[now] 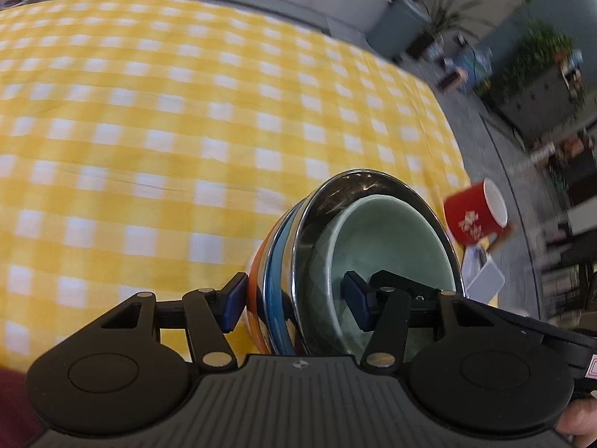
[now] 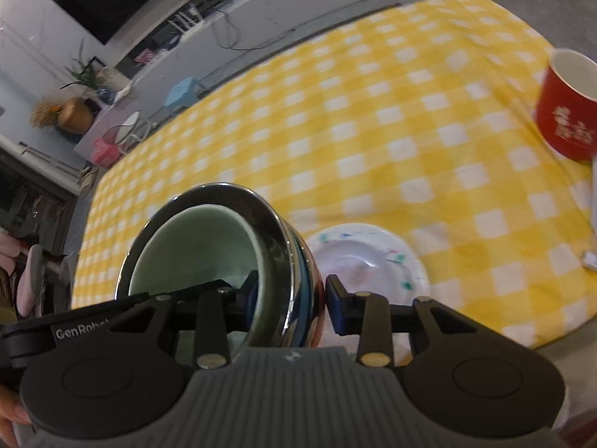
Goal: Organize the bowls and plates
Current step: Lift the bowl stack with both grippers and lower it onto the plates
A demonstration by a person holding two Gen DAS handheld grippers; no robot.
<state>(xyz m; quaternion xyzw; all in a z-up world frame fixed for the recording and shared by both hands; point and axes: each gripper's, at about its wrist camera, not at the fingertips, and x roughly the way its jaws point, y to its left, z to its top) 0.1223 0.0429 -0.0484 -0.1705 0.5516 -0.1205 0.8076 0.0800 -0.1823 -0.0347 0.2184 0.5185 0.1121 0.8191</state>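
A stack of nested bowls is held tilted above the yellow checked tablecloth point(image 1: 149, 112). A pale green bowl point(image 1: 391, 239) sits inside a steel bowl point(image 1: 358, 183), which sits in a blue bowl point(image 1: 278, 261) and an orange bowl point(image 1: 255, 280). My left gripper point(image 1: 294, 302) clamps the stack's wall, with one pad outside on the orange bowl and one inside the green bowl. My right gripper point(image 2: 293, 302) clamps the opposite wall of the stack point(image 2: 194, 246) the same way. A white plate point(image 2: 365, 261) with coloured specks lies on the cloth just beyond the stack.
A red mug point(image 1: 474, 216) point(image 2: 567, 112) stands near the table's edge, with a white object point(image 1: 481, 272) beside it. The table edge point(image 2: 559, 339) runs close to the right gripper. Plants and furniture stand on the floor beyond the table.
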